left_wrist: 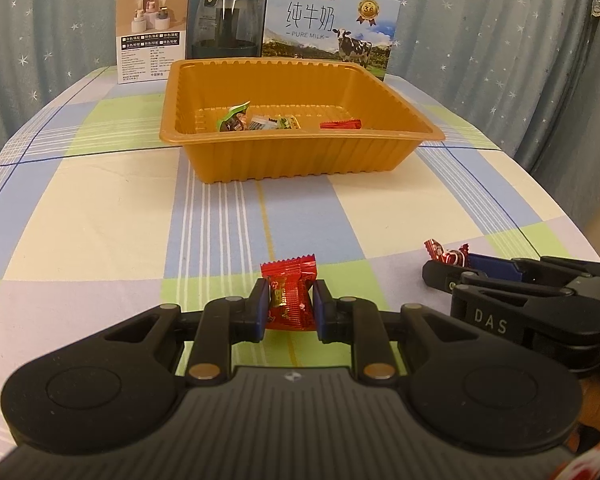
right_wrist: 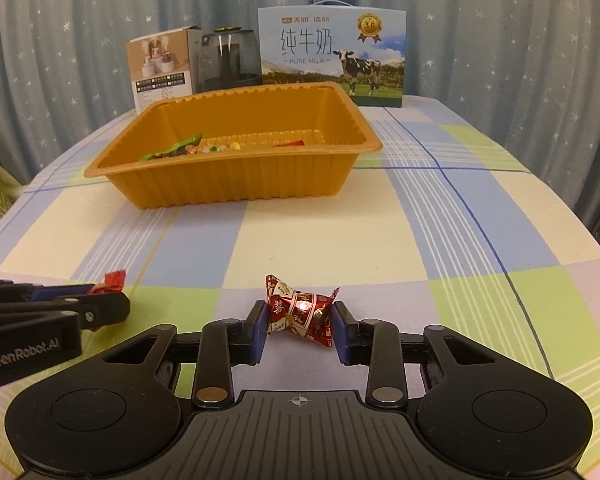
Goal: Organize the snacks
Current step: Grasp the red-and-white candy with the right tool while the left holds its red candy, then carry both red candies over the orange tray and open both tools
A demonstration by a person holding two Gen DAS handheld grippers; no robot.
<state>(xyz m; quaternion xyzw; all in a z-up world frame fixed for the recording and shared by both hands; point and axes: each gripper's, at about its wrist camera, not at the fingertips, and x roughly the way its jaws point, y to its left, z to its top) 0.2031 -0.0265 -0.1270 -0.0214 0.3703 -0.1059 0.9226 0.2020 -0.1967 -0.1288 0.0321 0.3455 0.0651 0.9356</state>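
My left gripper (left_wrist: pixel 290 302) is shut on a red wrapped candy (left_wrist: pixel 290 294), low over the checked tablecloth. My right gripper (right_wrist: pixel 300 316) is shut on a red-and-white patterned wrapped candy (right_wrist: pixel 300 310), also low over the cloth. Each gripper shows in the other's view: the right one with its candy (left_wrist: pixel 446 254) at the right, the left one with its candy tip (right_wrist: pixel 110 282) at the left. An orange plastic tray (left_wrist: pixel 300 156) stands beyond, also in the right wrist view (right_wrist: pixel 236 180). It holds a green-wrapped snack (left_wrist: pixel 232 118), a small pale packet (left_wrist: pixel 268 123) and a red candy (left_wrist: pixel 340 124).
Behind the tray stand a pure milk carton (left_wrist: pixel 330 26), a dark glass kettle (left_wrist: pixel 224 24) and a small white product box (left_wrist: pixel 152 34). A blue star-patterned curtain hangs behind the table. The table's edges curve away left and right.
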